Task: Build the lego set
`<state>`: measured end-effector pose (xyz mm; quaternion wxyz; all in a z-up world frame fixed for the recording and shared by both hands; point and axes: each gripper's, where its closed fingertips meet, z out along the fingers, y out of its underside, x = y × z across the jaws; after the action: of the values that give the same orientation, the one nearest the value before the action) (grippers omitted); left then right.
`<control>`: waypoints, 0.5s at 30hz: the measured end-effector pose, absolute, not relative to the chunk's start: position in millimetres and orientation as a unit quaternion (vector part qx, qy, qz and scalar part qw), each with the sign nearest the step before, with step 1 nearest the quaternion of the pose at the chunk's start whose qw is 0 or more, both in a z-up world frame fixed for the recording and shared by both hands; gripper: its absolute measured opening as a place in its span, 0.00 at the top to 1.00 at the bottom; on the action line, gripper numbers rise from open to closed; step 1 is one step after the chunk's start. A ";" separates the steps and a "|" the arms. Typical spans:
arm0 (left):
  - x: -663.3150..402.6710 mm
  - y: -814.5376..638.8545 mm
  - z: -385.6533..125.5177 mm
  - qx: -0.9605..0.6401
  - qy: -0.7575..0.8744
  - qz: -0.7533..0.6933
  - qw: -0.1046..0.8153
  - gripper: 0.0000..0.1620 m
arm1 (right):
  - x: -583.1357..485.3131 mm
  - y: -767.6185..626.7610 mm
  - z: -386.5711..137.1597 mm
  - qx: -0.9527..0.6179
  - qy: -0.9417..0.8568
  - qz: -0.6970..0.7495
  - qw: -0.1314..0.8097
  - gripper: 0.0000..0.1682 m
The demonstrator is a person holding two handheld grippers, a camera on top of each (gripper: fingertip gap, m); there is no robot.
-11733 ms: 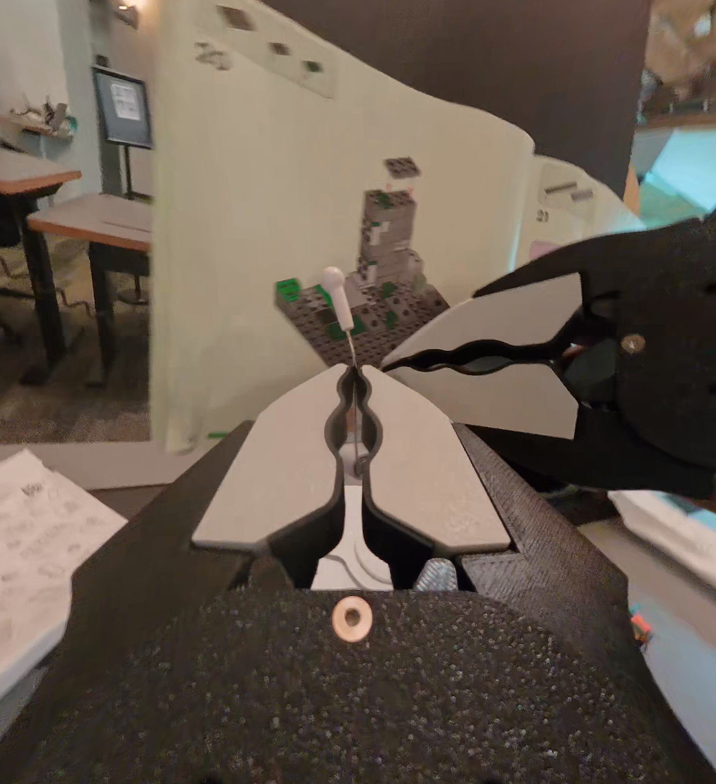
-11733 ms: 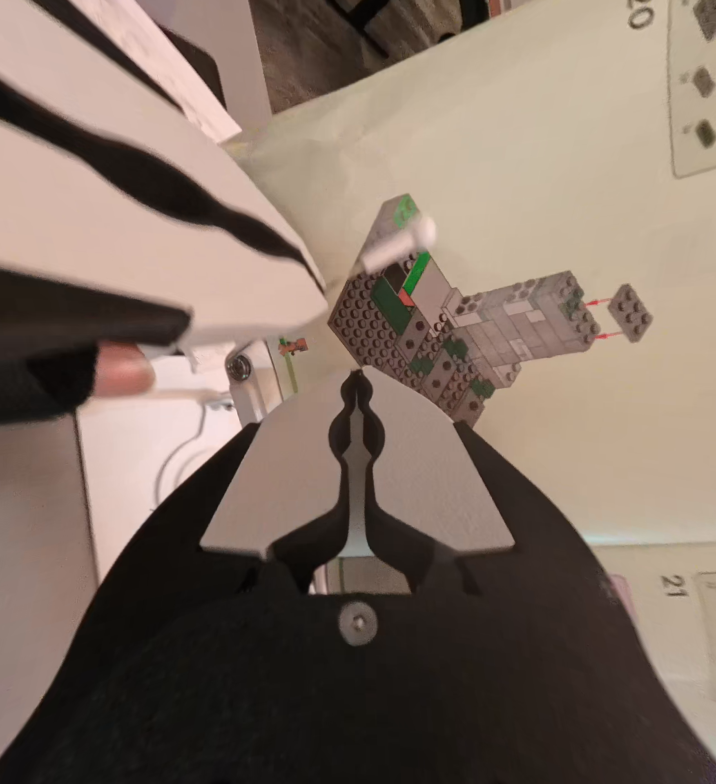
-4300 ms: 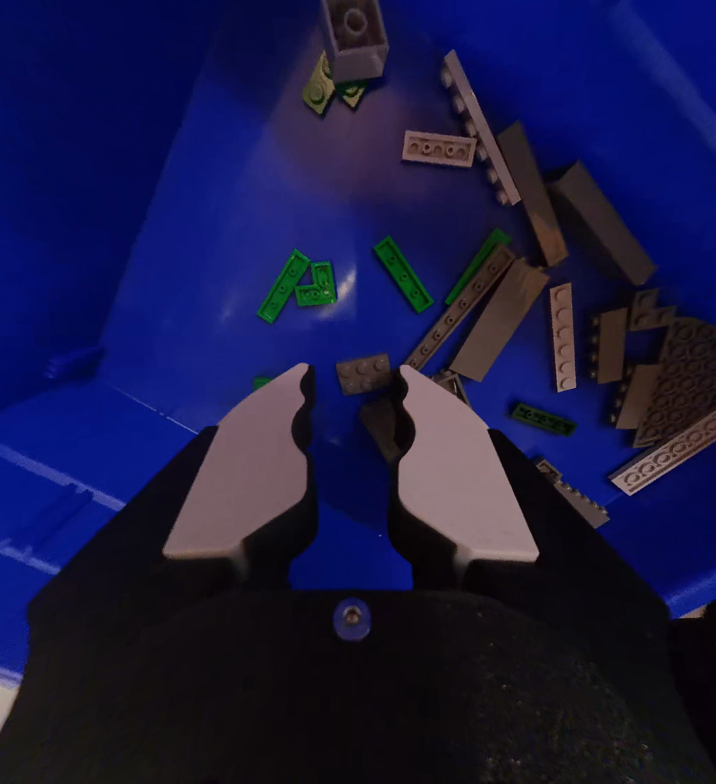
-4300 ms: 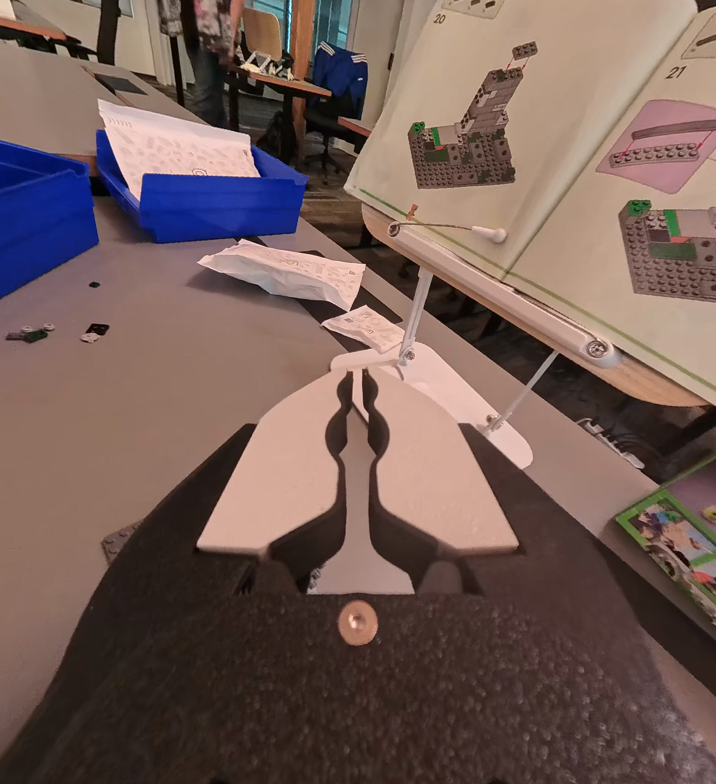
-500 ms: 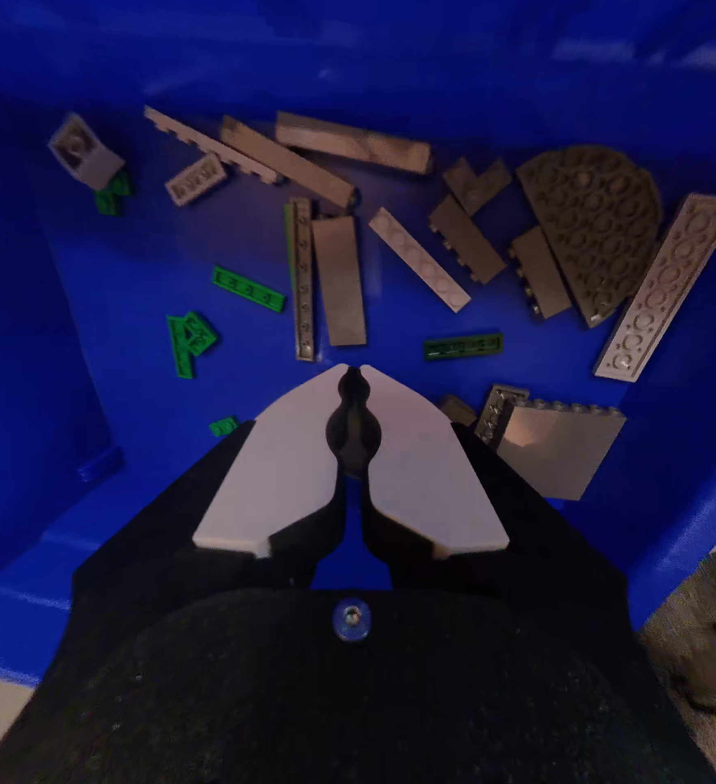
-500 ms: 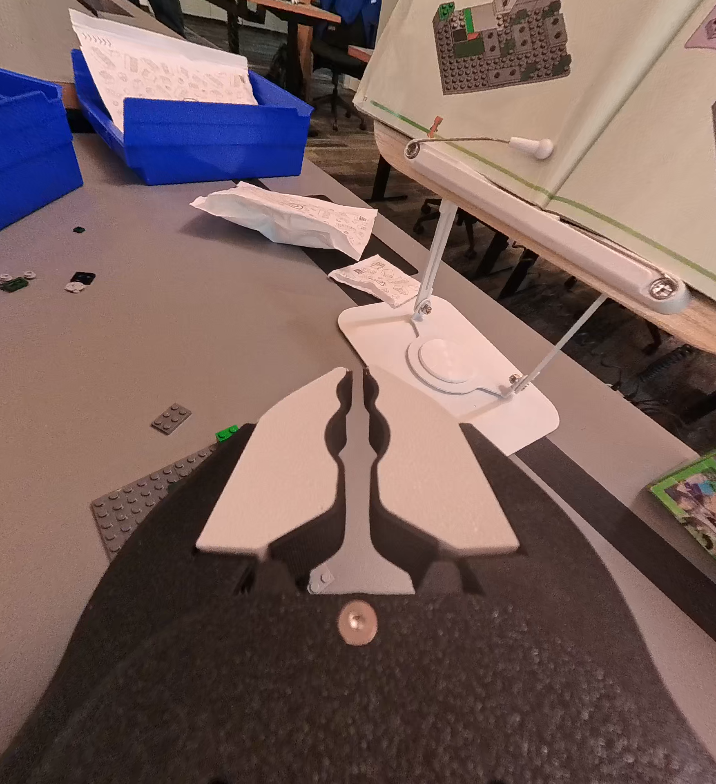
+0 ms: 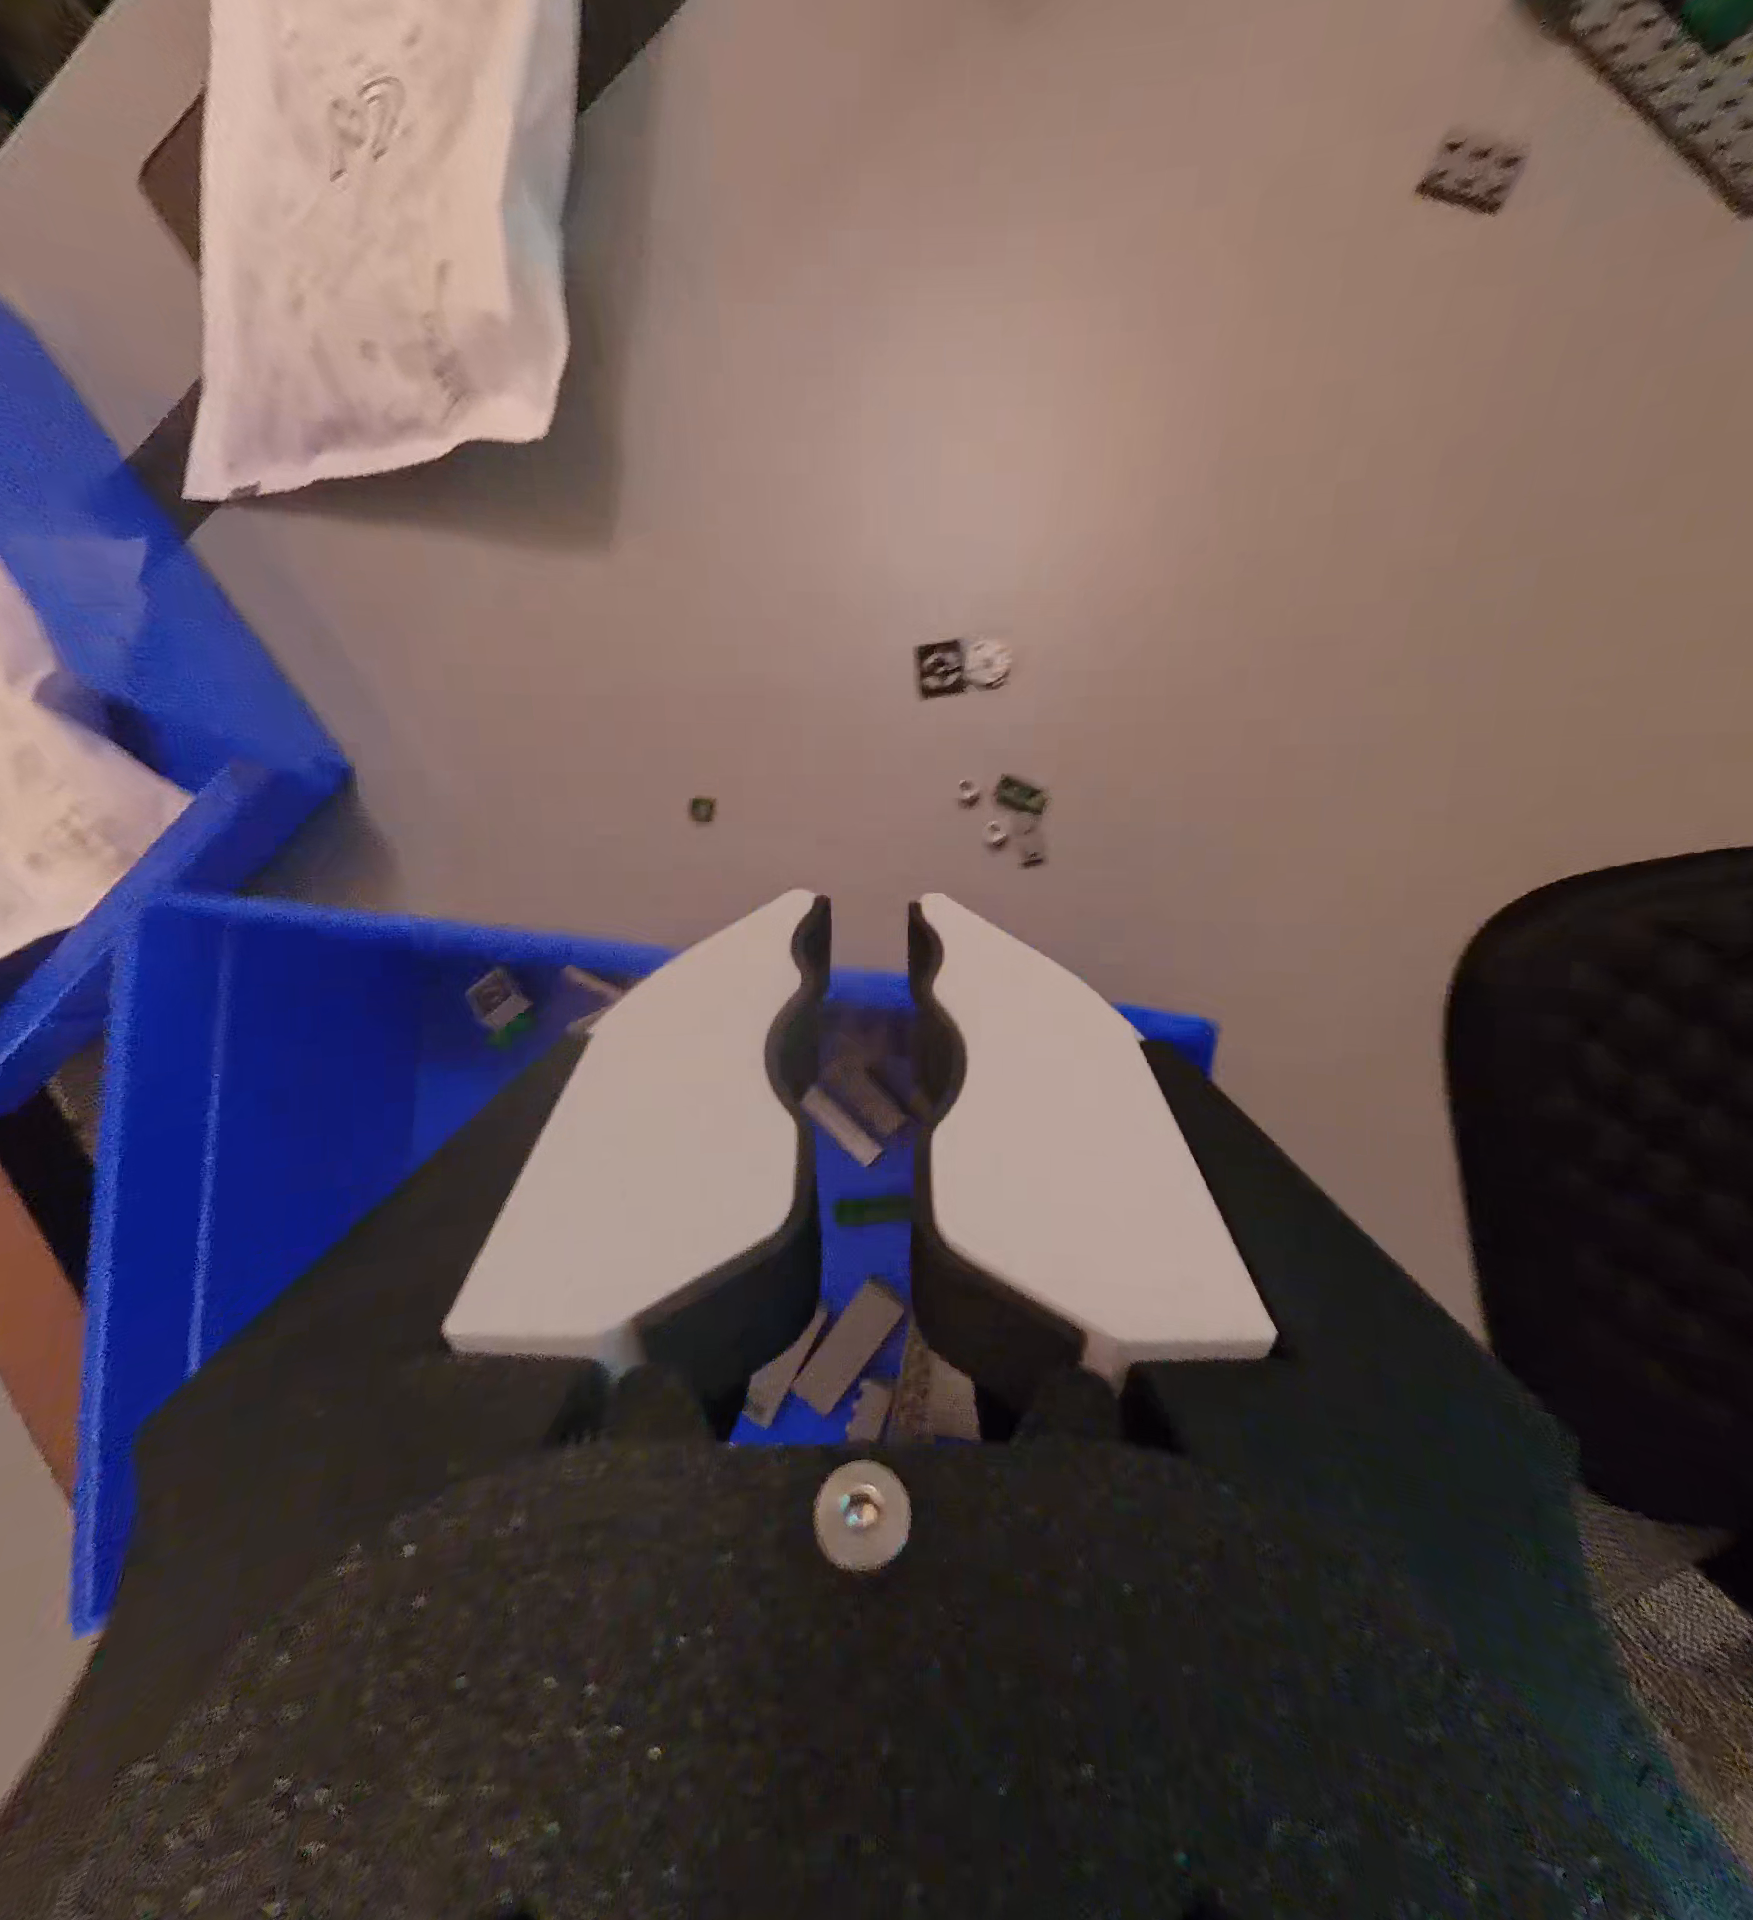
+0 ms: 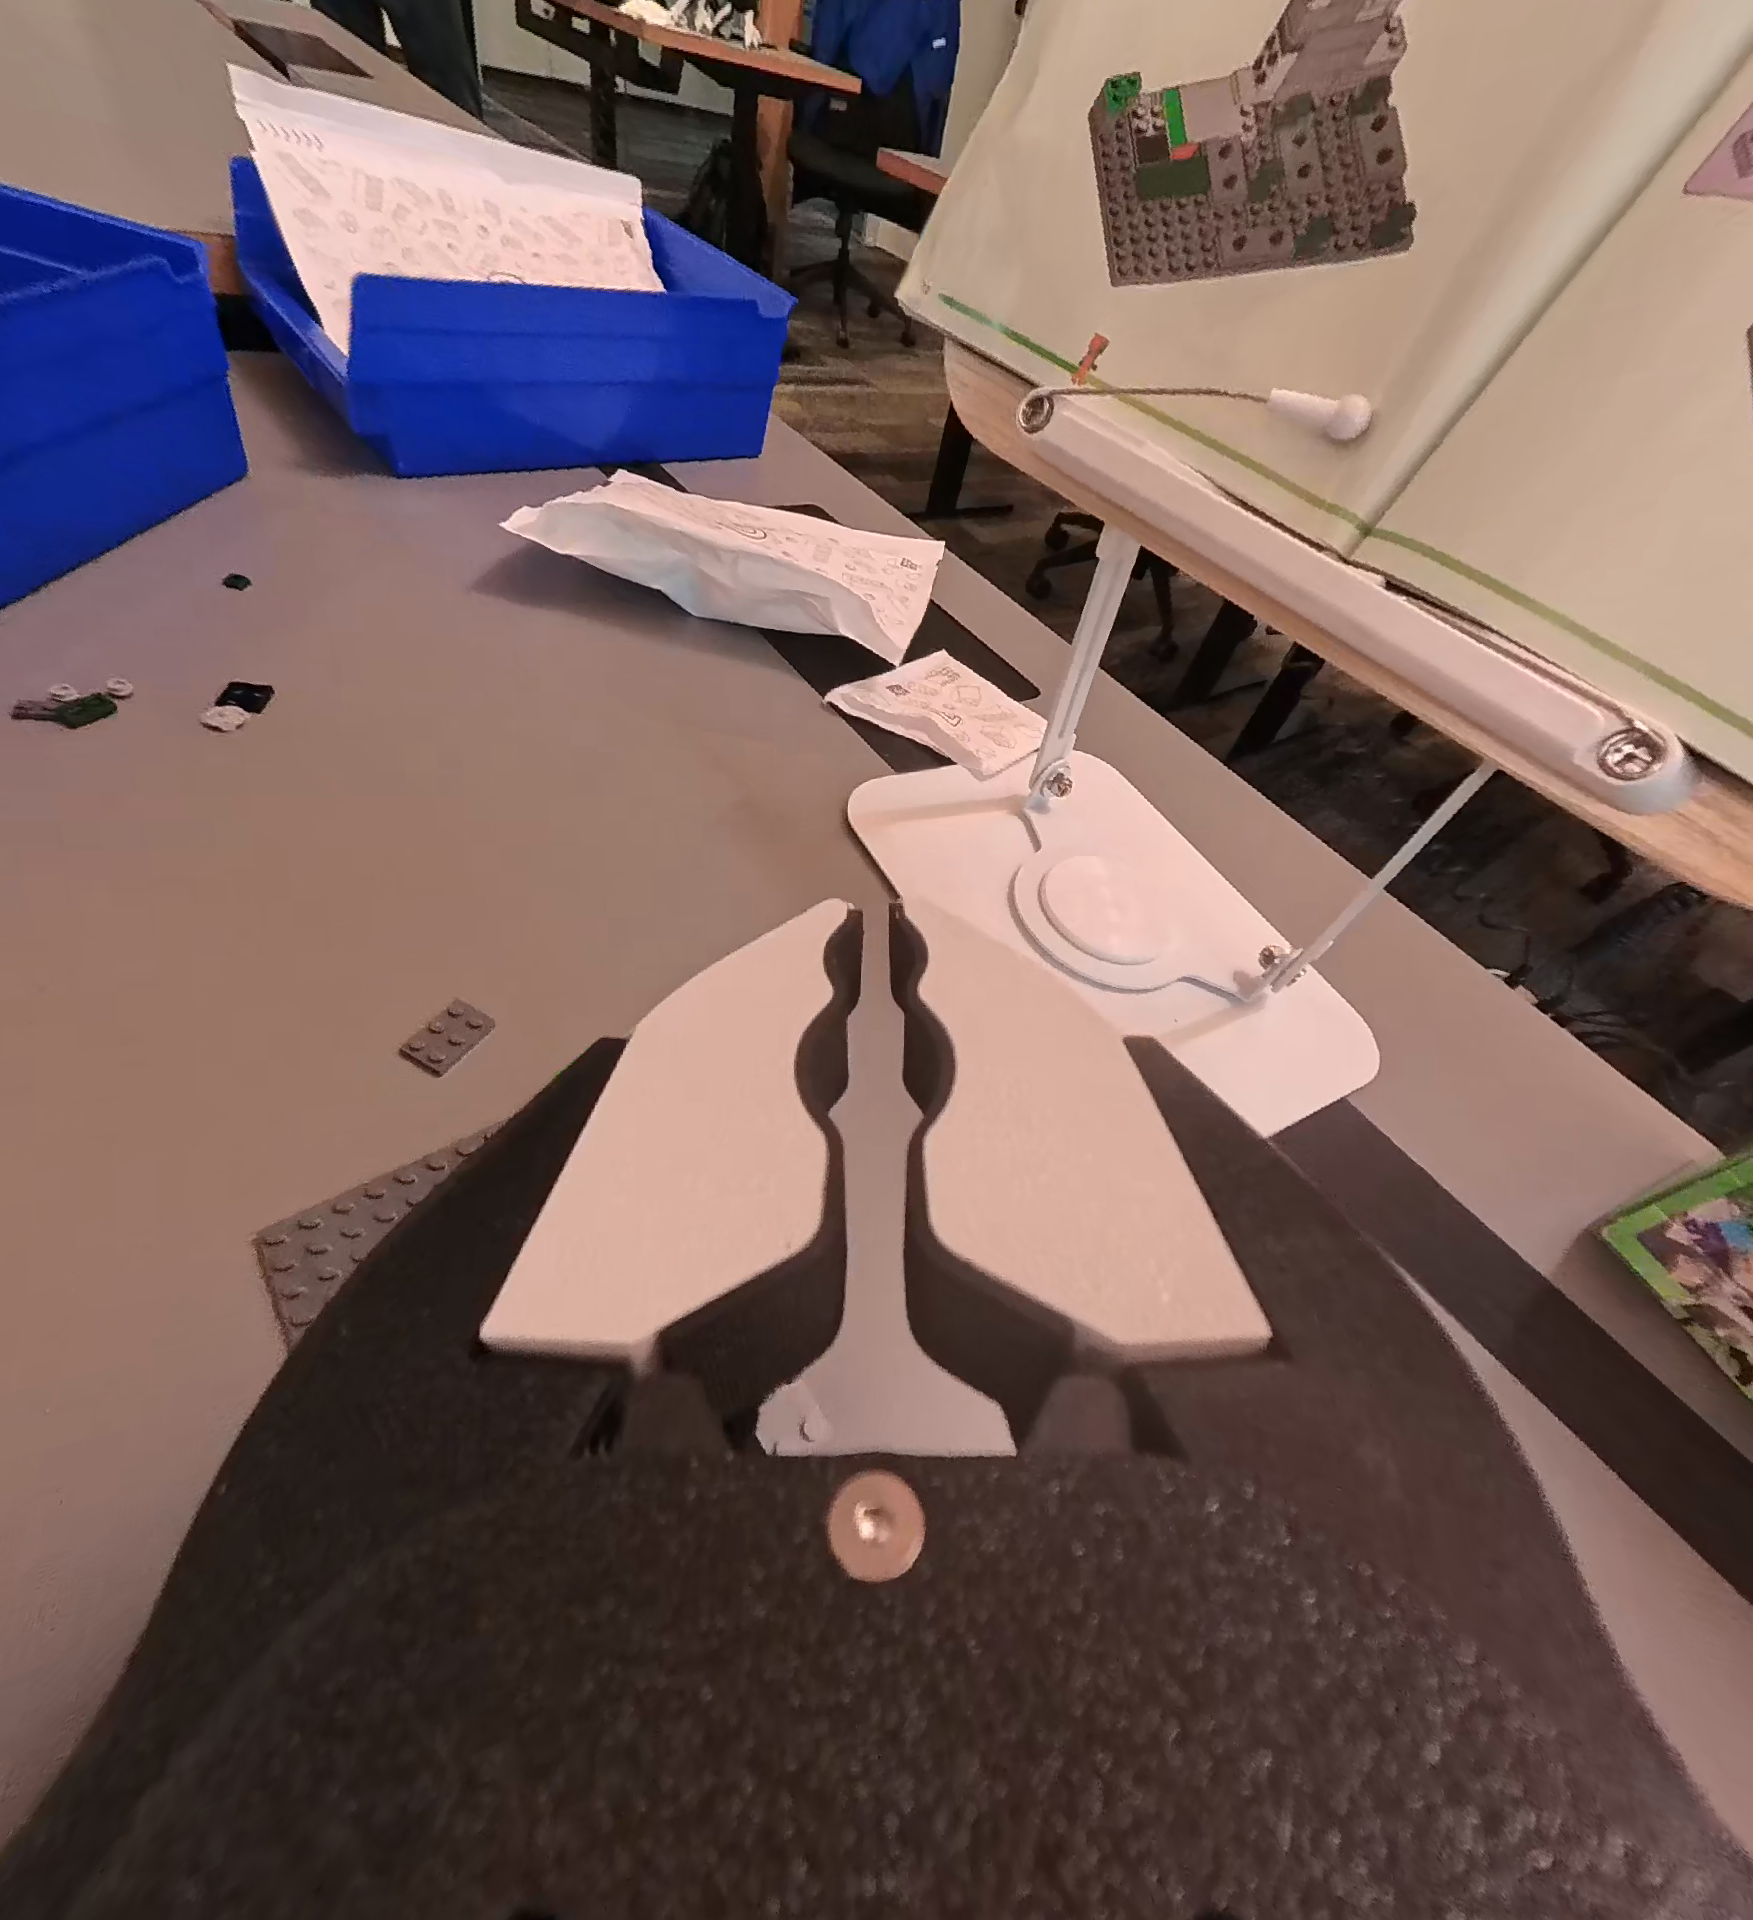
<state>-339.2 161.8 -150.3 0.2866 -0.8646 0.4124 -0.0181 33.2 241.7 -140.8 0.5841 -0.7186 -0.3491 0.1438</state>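
My left gripper (image 7: pixel 869 914) hovers over the near blue bin (image 7: pixel 259 1091), jaws a little apart with nothing between them. Grey and green lego pieces (image 7: pixel 856 1101) lie in the bin below it. My right gripper (image 8: pixel 874 920) hangs low over the grey table, jaws closed to a thin slit and empty. A grey studded baseplate (image 8: pixel 373 1226) lies just left of it, with a small dark grey plate (image 8: pixel 448 1036) beyond. The same plate (image 7: pixel 1469 175) and baseplate (image 7: pixel 1703 94) show at the far right of the left wrist view. The open instruction booklet (image 8: pixel 1267 208) rests on a stand.
Tiny loose pieces (image 7: pixel 1007 810) (image 8: pixel 82 709) dot the table. A second blue bin (image 8: pixel 539 374) holds a paper sheet. White paper bags (image 8: pixel 737 566) (image 7: pixel 384 239) lie on the table. The stand's white base (image 8: pixel 1111 914) is just ahead of my right gripper. A black chair (image 7: pixel 1661 1143) stands right. The tips of one gripper are about 40 cm away from the tips of the other. To reach the small dark grey plate (image 8: pixel 448 1036) in a straight line is about 20 cm for my right fingers, about 30 cm for my left. My left wrist view (image 7: pixel 1465 170) looks at it from another angle.
My left gripper has lifted out of the blue bin and its jaws have parted slightly; it now looks over the bin's rim at the table. The right gripper has barely moved.
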 end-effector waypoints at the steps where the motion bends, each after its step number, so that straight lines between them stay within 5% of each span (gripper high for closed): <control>1: -329.1 160.2 -151.6 -0.864 0.417 -0.023 0.283 0.92 | 32.9 240.8 -139.3 -0.717 -0.350 0.145 0.585 0.97; 15: -258.6 146.4 -219.7 -0.875 0.412 -0.008 0.253 0.91 | -12.8 201.6 -149.6 -0.669 -0.488 0.145 0.542 0.97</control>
<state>-258.6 146.4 -219.7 0.2534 -0.8754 0.4115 -0.0084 -12.8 201.6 -149.6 0.5423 -0.6685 -0.4878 0.1451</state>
